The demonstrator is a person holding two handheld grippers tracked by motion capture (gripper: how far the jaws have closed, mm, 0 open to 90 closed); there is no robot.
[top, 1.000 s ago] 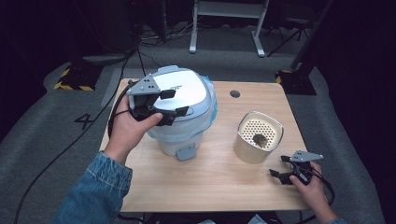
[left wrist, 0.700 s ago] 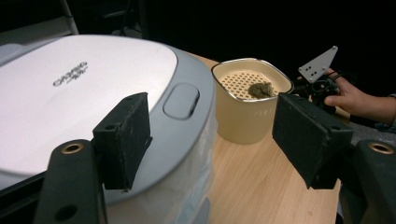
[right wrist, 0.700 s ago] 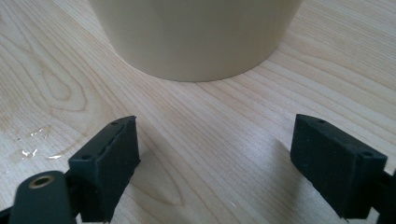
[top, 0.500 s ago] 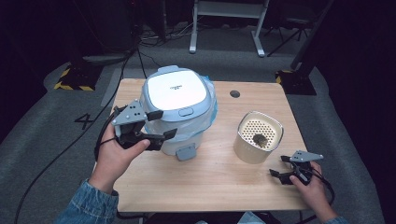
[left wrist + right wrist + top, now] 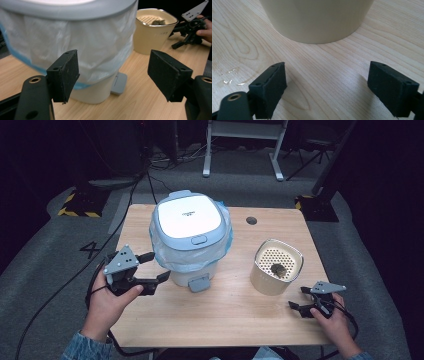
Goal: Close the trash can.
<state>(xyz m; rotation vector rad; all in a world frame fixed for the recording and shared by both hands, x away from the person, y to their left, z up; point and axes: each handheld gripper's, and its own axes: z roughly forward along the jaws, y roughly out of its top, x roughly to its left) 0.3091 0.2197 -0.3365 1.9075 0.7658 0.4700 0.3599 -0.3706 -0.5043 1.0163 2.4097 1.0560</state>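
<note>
Bin (image 5: 190,237) (lid closed, white liner bunched under its rim) stands on the table (image 5: 225,315). Left of the bin, the left gripper (image 5: 152,270) hangs with jaws apart; right of it sits a beige cup (image 5: 276,267), then the right gripper (image 5: 299,300), jaws spread.

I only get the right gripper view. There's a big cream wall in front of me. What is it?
Observer: A cream container with a holey insert on top.
Operator: Is anything inside?
Observer: Yes, one small dark lump lies on the insert.
Operator: What else is on the table?
Observer: A lidded bin lined with a plastic bag.
Operator: Where's the other gripper?
Observer: The left gripper is beside that bin, jaws apart, holding nothing.
</note>
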